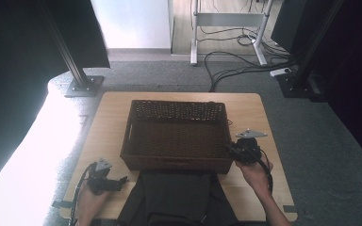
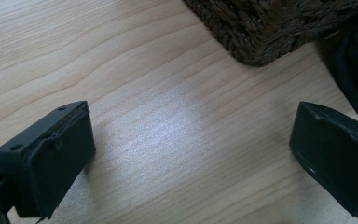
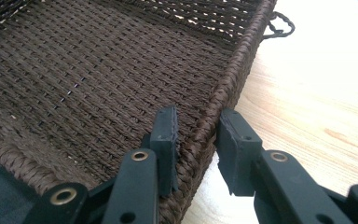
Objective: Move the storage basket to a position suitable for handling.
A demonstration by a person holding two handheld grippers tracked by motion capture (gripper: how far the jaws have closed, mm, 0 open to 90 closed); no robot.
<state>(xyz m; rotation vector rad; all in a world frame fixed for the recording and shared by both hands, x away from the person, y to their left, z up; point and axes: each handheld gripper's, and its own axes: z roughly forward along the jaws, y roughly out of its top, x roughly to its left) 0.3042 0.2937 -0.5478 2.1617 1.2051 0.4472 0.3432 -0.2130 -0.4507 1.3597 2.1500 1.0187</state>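
The wicker basket (image 1: pixel 176 136) is dark brown, woven in tight rows, with an open lattice band along its wall at 12 o'clock. The table (image 1: pixel 111 125) is pale wood with wavy grain lines. Both the left claw (image 1: pixel 122 180) and the right claw (image 1: pixel 228 148) are matt black, the right one's arms carrying brass-coloured rivets.

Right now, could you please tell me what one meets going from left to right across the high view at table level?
Left black claw on the light wooden table → dark brown woven wicker basket → right black claw straddling the basket's right rim.
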